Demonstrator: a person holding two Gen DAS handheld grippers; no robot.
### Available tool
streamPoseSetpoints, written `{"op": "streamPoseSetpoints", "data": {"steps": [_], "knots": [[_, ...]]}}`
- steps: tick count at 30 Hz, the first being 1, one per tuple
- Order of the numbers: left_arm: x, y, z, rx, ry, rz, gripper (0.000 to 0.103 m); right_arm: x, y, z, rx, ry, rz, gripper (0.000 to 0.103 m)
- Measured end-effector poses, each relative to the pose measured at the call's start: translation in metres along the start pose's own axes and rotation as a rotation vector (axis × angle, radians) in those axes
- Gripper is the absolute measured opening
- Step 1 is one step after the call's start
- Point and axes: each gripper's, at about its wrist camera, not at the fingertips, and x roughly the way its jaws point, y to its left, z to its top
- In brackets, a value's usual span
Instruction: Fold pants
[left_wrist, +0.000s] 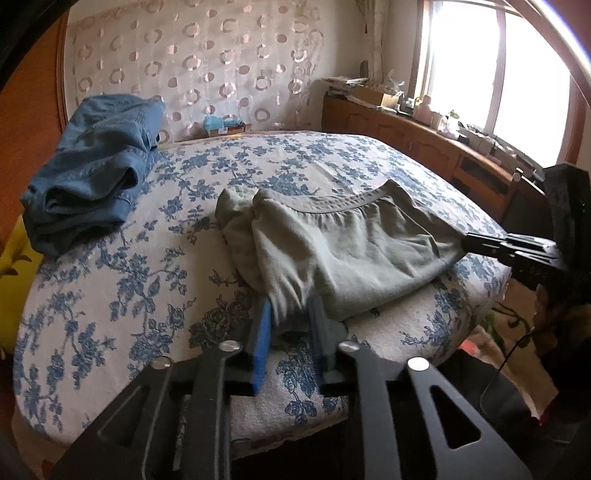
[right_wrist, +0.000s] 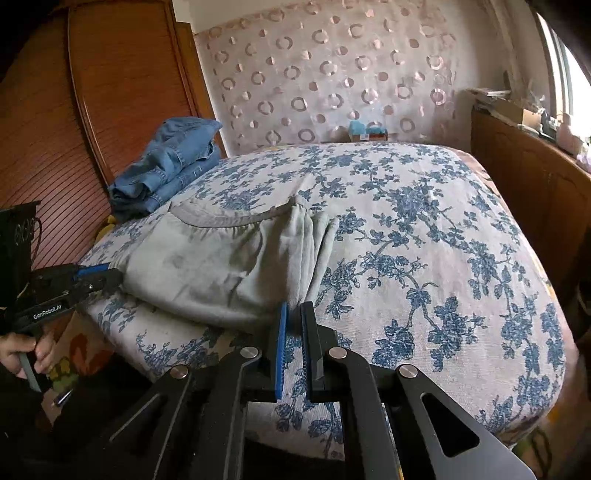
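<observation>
Grey-green cotton pants with an elastic waistband (left_wrist: 343, 243) are lying folded on the blue-and-white floral bedspread (left_wrist: 110, 295), directly ahead of both grippers. The left gripper (left_wrist: 290, 314) is pinching the near fabric edge, its blue-padded fingers (left_wrist: 262, 332) drawn in on the cloth. The right gripper (right_wrist: 293, 317) is meeting the pants at their other near corner, fingers almost together; whether cloth is caught between them cannot be told. A folded blue denim garment (left_wrist: 92, 173) is resting far ahead to the left, beside the reddish wooden wardrobe (right_wrist: 92, 110).
</observation>
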Motion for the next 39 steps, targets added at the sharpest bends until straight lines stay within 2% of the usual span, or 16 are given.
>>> {"op": "streamPoseSetpoints", "data": {"steps": [1, 3, 7, 8, 9, 11, 14, 16, 21, 26, 34, 39], "knots": [[-0.001, 0.0, 0.001, 0.004, -0.003, 0.0, 0.032, -0.001, 0.0, 0.0, -0.002, -0.001, -0.001, 0.006], [-0.003, -0.001, 0.003, 0.007, -0.01, -0.006, 0.046, -0.004, 0.0, 0.001, -0.003, -0.005, -0.003, 0.006], [-0.006, -0.003, 0.008, 0.016, -0.016, 0.0, 0.049, -0.013, 0.0, 0.002, -0.005, -0.023, -0.006, 0.006], [-0.005, -0.003, 0.01, 0.017, -0.017, 0.007, 0.054, -0.014, 0.001, 0.004, -0.006, -0.026, -0.007, 0.006], [-0.005, -0.003, 0.011, 0.011, -0.017, 0.009, 0.065, -0.015, 0.002, 0.005, -0.009, -0.029, -0.008, 0.009], [-0.005, 0.001, 0.014, -0.017, -0.02, 0.0, 0.078, -0.017, 0.003, 0.007, -0.018, -0.036, -0.013, 0.01], [-0.002, 0.007, 0.019, -0.051, -0.011, -0.002, 0.08, -0.018, 0.007, 0.009, -0.033, -0.044, -0.016, 0.015], [0.0, 0.011, 0.023, -0.066, -0.011, -0.002, 0.08, -0.016, 0.007, 0.011, -0.039, -0.037, -0.019, 0.028], [0.006, 0.021, 0.03, -0.1, -0.011, 0.004, 0.08, -0.011, 0.004, 0.018, -0.038, -0.033, -0.023, 0.049], [0.017, 0.028, 0.038, -0.12, 0.016, -0.002, 0.08, 0.005, 0.003, 0.029, -0.059, -0.002, -0.019, 0.05], [0.036, 0.033, 0.057, -0.099, 0.037, -0.002, 0.08, 0.038, -0.01, 0.051, -0.043, 0.057, -0.025, 0.051], [0.057, 0.037, 0.067, -0.088, 0.077, 0.001, 0.08, 0.067, -0.013, 0.064, -0.051, 0.104, -0.03, 0.051]]}}
